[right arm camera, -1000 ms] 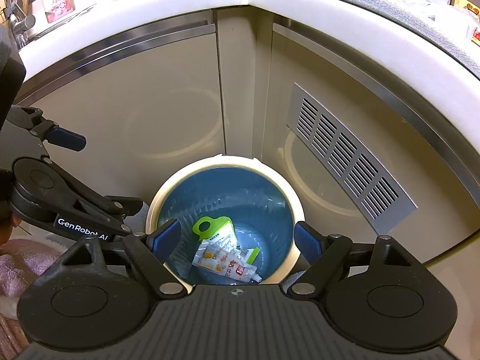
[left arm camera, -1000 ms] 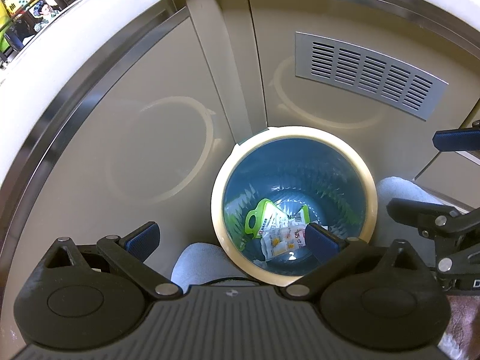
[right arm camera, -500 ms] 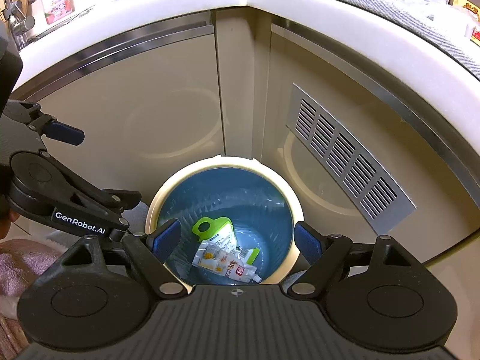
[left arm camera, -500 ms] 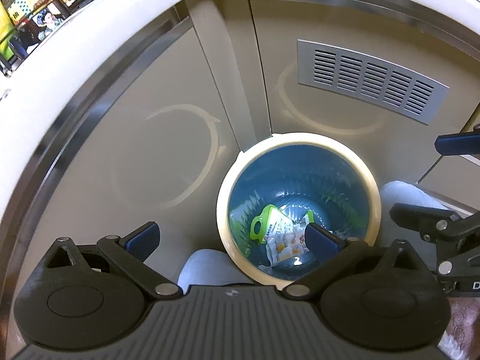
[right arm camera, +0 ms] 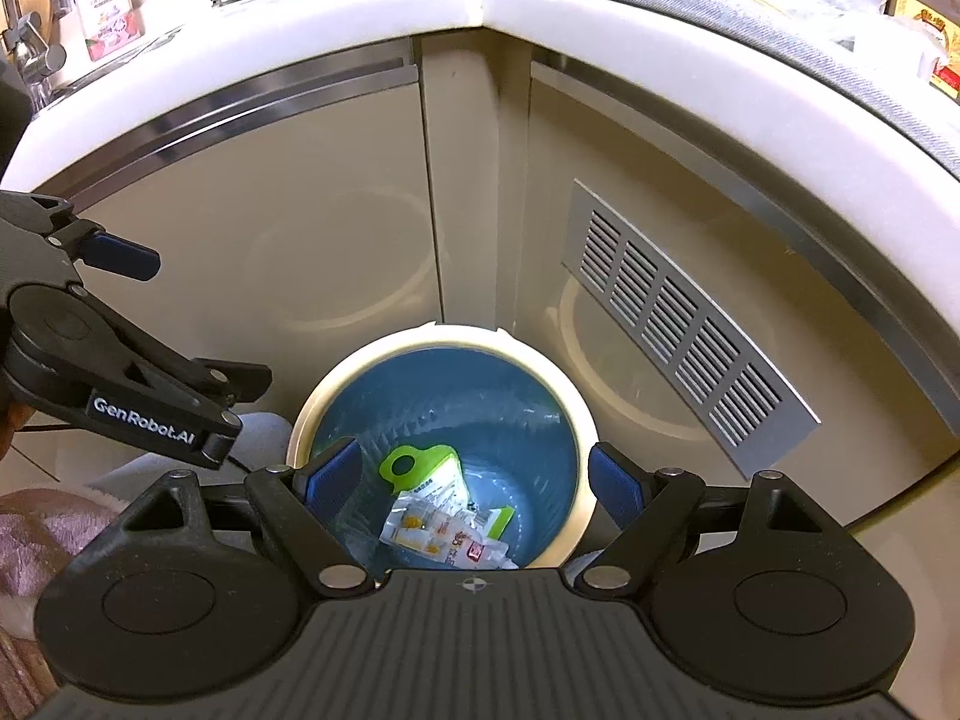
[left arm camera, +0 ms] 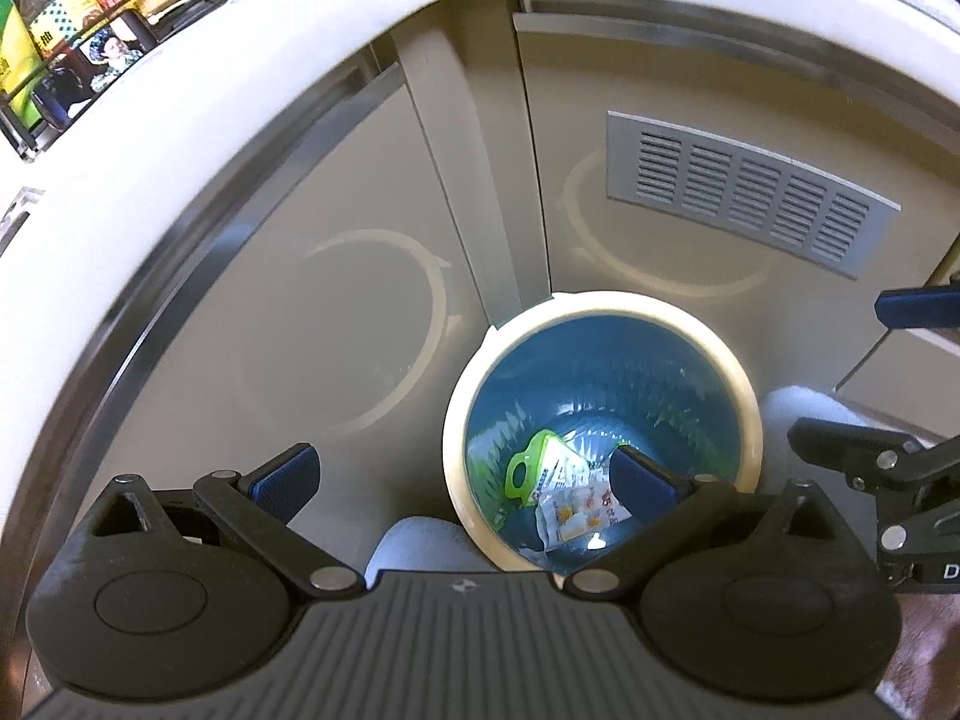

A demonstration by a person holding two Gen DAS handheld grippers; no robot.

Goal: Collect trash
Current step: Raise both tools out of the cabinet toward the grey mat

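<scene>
Sitting in the corner where two beige cabinet fronts meet, the trash bin (right arm camera: 585,438) has a cream rim and a blue liner. At its bottom lies the trash: a green-topped pouch (right arm camera: 429,471) and, overlapping it on the near side, a clear crinkled wrapper (right arm camera: 444,537) with yellow and red print. The left hand-held gripper (left arm camera: 462,477) hovers above and to the left of the bin with its blue-padded fingers (left arm camera: 285,477) spread wide apart and nothing between them; its right finger hangs over the bin's opening. The right hand-held gripper (right arm camera: 474,483) is directly over the bin, fingers likewise wide apart and holding nothing, one at each side of the rim. A slatted metal vent (right arm camera: 690,330) is set into the right cabinet front. Bottles (left arm camera: 42,18) stand on the white table above.
</scene>
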